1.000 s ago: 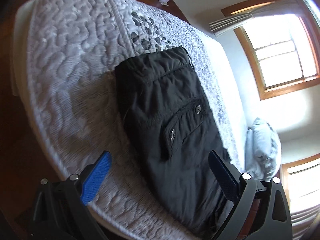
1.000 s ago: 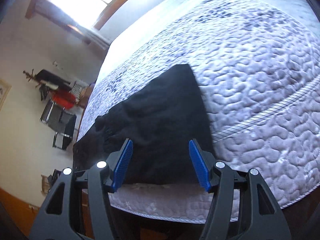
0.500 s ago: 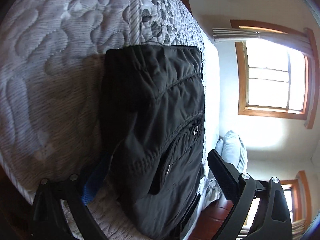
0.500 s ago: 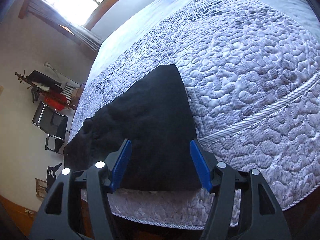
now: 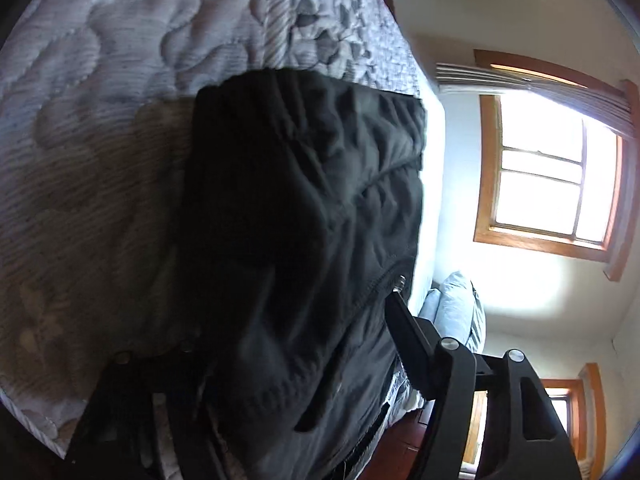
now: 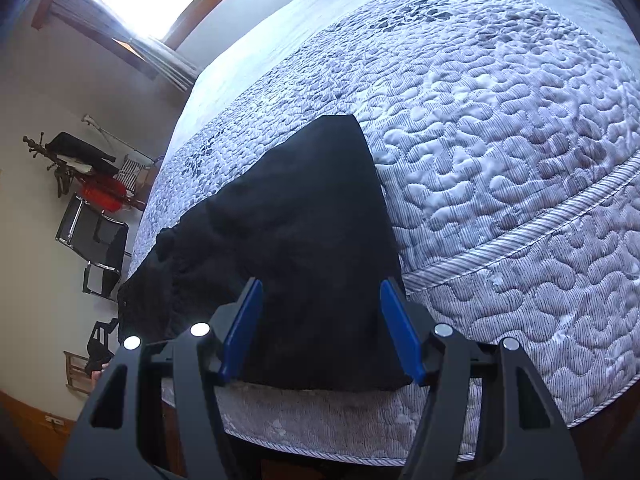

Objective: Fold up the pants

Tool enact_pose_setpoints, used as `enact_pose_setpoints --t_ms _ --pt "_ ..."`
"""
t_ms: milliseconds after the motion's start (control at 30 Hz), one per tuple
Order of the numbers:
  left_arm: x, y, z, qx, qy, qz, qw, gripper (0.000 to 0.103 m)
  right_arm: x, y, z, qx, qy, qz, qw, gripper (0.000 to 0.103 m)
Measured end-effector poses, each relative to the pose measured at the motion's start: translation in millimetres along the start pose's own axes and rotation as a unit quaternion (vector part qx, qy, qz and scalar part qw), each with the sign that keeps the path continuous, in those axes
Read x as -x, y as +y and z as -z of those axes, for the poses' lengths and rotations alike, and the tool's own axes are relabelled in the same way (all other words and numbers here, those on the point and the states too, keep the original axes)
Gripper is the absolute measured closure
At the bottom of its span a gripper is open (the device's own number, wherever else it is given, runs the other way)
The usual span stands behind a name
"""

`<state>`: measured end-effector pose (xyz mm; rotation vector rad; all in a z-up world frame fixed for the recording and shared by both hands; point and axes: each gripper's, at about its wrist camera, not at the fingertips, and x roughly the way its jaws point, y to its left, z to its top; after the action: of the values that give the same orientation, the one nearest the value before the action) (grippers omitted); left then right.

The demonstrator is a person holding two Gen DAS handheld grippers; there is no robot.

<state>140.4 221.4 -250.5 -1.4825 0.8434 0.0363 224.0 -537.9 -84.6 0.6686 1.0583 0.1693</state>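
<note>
The black pants (image 5: 304,216) lie folded on the quilted bedspread (image 5: 100,128) of the bed, close to its near edge, with the waistband end toward the patterned band of the quilt. In the left wrist view the left gripper (image 5: 288,344) is pushed into the end of the garment: a fold of black cloth with a snap-button pocket flap bulges up between its fingers (image 5: 412,340), covering the one on the left side of the picture, while the one on the right lies against the cloth by a snap button. Its fingers have just been closing with the cloth between them, though the picture does not show whether they yet press it from both sides. In the right wrist view the right gripper (image 6: 320,336) hangs over the other end of the pants (image 6: 304,248), its blue-padded fingers (image 6: 242,332) apart and straddling the folded edge near the bed's rim; whether the pads touch the cloth cannot be told. A window (image 5: 552,188) with a wooden frame and a pale pillow (image 5: 456,308) show beyond the bed.
</note>
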Motion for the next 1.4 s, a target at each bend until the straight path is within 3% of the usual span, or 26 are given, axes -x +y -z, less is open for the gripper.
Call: enact_pose_setpoints --t_ms 233,400,567,767,1133,1400 --pt "-5 -8 -4 0.024 -0.003 -0.033 0.9992 0.048 -4 -4 2 -0.001 0.007 0.005 1.0 0.041" --pt "-5 -8 -1 0.032 -0.006 -0.046 0.9984 0.071 -3 -9 5 -0.007 0.006 0.005 1.0 0.04" --pt "-7 -16 2 0.034 -0.006 -0.04 0.9986 0.083 2 -16 6 -0.017 0.001 0.005 1.0 0.038" --pt "-12 -38 2 0.019 -0.016 -0.045 0.9987 0.086 8 -21 8 -0.026 -0.004 0.004 1.0 0.037" --pt "-20 -95 6 -0.062 -0.034 -0.05 0.9963 0.086 17 -25 8 -0.03 -0.012 0.001 0.999 0.037" --pt "-33 -172 30 -0.171 -0.046 -0.051 0.9829 0.086 22 -28 10 -0.036 -0.018 -0.001 0.999 0.037"
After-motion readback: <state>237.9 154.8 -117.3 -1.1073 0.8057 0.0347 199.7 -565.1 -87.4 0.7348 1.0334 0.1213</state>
